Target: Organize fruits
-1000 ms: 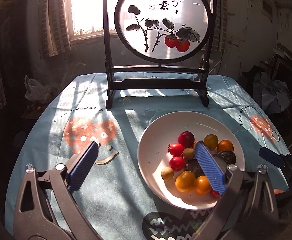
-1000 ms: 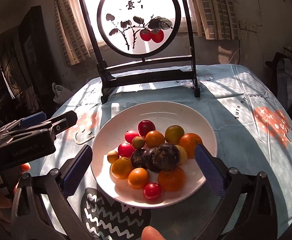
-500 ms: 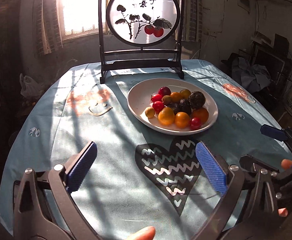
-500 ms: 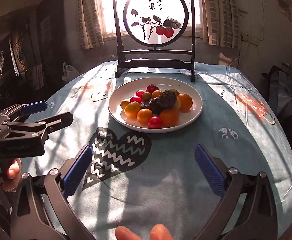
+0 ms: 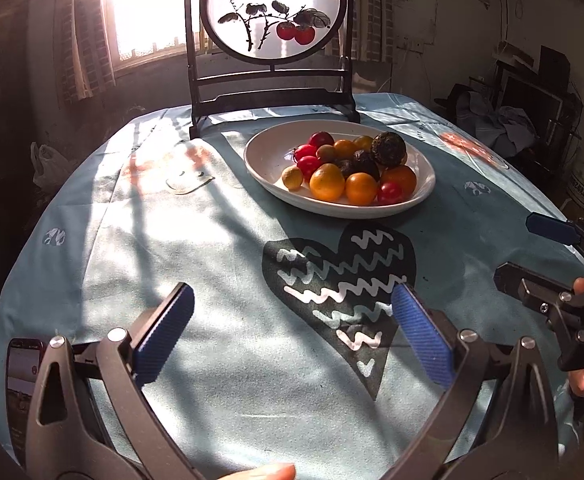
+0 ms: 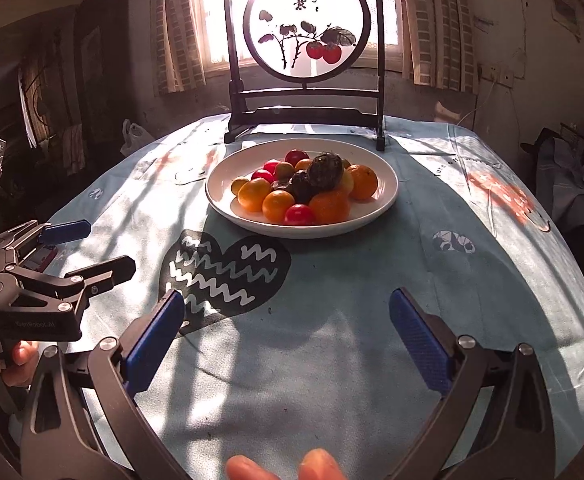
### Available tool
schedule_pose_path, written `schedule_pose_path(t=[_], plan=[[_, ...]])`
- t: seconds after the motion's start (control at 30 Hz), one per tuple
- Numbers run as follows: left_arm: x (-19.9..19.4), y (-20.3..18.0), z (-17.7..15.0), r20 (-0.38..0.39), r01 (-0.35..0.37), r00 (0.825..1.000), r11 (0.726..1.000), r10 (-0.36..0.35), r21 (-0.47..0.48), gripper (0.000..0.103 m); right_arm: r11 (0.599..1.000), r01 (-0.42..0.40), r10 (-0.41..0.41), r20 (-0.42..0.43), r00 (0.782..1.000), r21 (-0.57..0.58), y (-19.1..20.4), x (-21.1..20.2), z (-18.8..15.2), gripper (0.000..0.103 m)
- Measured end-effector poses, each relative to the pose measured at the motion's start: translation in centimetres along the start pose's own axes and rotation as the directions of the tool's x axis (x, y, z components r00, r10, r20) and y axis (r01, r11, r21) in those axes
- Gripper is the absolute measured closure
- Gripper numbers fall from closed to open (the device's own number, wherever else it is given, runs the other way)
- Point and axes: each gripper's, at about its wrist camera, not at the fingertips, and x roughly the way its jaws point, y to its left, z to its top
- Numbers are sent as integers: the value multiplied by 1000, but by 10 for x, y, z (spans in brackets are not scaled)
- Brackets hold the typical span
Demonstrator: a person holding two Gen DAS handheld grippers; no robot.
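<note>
A white plate (image 5: 264,152) (image 6: 388,188) on the blue tablecloth holds a pile of fruit: oranges (image 5: 327,182) (image 6: 329,207), red cherry tomatoes (image 5: 390,193) (image 6: 299,215) and dark round fruits (image 5: 389,149) (image 6: 324,171). My left gripper (image 5: 292,332) is open and empty, low over the cloth well short of the plate. My right gripper (image 6: 288,340) is open and empty, also near the front edge. Each gripper shows at the side of the other's view, the right one (image 5: 552,276) and the left one (image 6: 80,248).
A dark wooden stand with a round painted screen (image 5: 272,12) (image 6: 306,28) rises behind the plate. A phone (image 5: 22,384) lies at the front left table edge. A black heart print (image 5: 344,276) marks the cloth. Clutter stands at the right wall.
Both grippers have pulled back from right over the plate to the table's front edge. They stay open and empty. The fruit has not moved.
</note>
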Motion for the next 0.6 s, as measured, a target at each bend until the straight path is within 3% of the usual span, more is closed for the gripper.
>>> schedule_pose_path(t=[0.6], plan=[[-5,-6,-3,38,-43,998,999,42,28,2,1000,10,-10,9,1000,10,-1,-3,-2,1]])
